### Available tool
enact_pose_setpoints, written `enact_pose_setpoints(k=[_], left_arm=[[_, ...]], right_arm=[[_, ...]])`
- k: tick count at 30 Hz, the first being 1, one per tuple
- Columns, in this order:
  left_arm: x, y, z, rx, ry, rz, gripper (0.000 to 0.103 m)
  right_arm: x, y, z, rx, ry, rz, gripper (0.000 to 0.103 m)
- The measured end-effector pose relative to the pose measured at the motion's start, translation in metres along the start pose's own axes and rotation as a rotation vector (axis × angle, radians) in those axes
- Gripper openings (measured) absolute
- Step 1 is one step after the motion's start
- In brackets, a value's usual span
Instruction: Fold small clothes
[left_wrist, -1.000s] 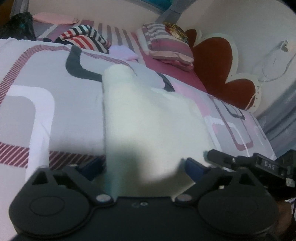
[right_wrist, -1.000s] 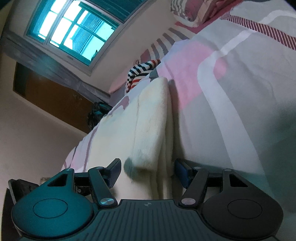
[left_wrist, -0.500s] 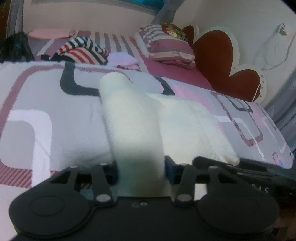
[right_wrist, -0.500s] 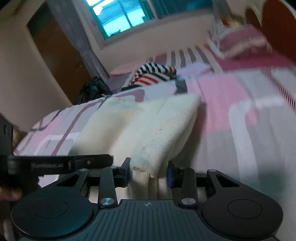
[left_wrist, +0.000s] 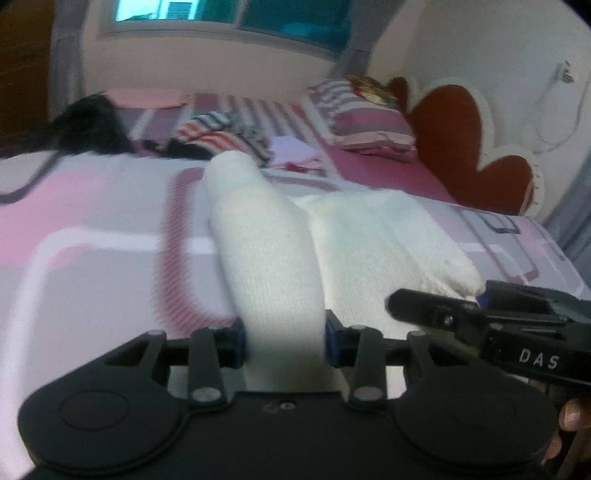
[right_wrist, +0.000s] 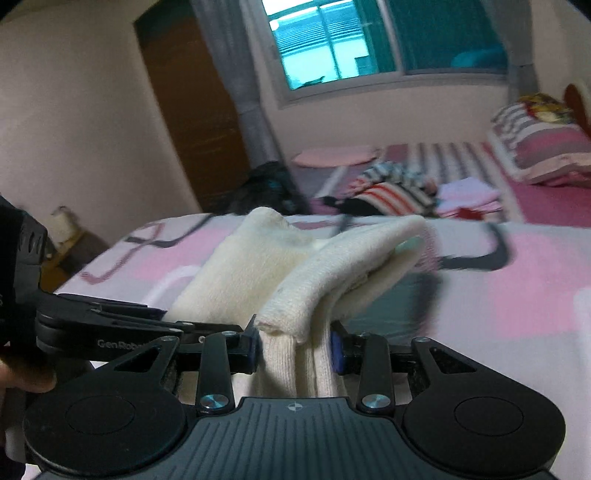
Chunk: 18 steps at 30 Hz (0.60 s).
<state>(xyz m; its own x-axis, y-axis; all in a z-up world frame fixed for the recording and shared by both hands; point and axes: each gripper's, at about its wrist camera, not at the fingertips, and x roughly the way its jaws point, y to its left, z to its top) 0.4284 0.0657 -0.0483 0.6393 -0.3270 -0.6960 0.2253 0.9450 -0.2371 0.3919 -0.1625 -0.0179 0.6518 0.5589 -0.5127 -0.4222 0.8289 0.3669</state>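
A cream knitted garment (left_wrist: 266, 258) lies across the pink, grey and white bed cover (left_wrist: 92, 240), its near edge lifted off the bed. My left gripper (left_wrist: 284, 341) has its jaws closing, and the blue pads press a bunched fold of the garment's left part. In the right wrist view, my right gripper (right_wrist: 295, 349) is shut on the garment (right_wrist: 332, 273) at its other near corner, where the knit hangs folded over the pads. Each gripper shows in the other's view: the right gripper (left_wrist: 476, 299) at the right, the left gripper (right_wrist: 159, 317) at the left.
At the far side of the bed lie a striped pile of clothes (left_wrist: 221, 136), a small folded lilac stack (left_wrist: 291, 147) and a black bag (left_wrist: 92, 125). A striped pillow (left_wrist: 369, 122) rests by the red and white headboard (left_wrist: 461, 140). A window (right_wrist: 332, 44) and a brown door (right_wrist: 192, 110) stand behind.
Both grippers went from open around the garment's near edge to closed on it, then rose and lifted that edge off the bed. The right gripper rolled from sideways to level.
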Motion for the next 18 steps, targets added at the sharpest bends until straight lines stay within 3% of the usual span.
enact_pose_setpoints(k=[6,8,9,10,12,14,18], left_arm=[[-0.039,0.055,-0.031,-0.024,0.023,0.076,0.037],[-0.041,0.07,-0.042,-0.06,0.03,0.088,0.043],[-0.04,0.078,-0.049,-0.088,0.024,0.081,0.053],[-0.041,0.087,-0.055,-0.134,0.01,0.059,0.07],[-0.039,0.099,-0.064,-0.205,0.003,0.057,0.085],[-0.043,0.104,-0.07,-0.224,-0.028,0.032,0.085],[-0.054,0.105,-0.08,-0.196,-0.057,0.048,0.086]], right_arm=[[0.044,0.055,-0.021,0.056,0.055,0.111,0.035],[0.059,0.059,-0.028,0.083,0.085,0.125,0.035],[0.065,0.055,-0.034,0.111,0.097,0.107,0.035],[0.069,0.045,-0.039,0.147,0.111,0.094,0.035],[0.077,0.015,-0.052,0.329,0.133,0.116,0.035],[0.08,-0.006,-0.059,0.445,0.121,0.158,0.035],[0.083,-0.004,-0.057,0.421,0.111,0.153,0.036]])
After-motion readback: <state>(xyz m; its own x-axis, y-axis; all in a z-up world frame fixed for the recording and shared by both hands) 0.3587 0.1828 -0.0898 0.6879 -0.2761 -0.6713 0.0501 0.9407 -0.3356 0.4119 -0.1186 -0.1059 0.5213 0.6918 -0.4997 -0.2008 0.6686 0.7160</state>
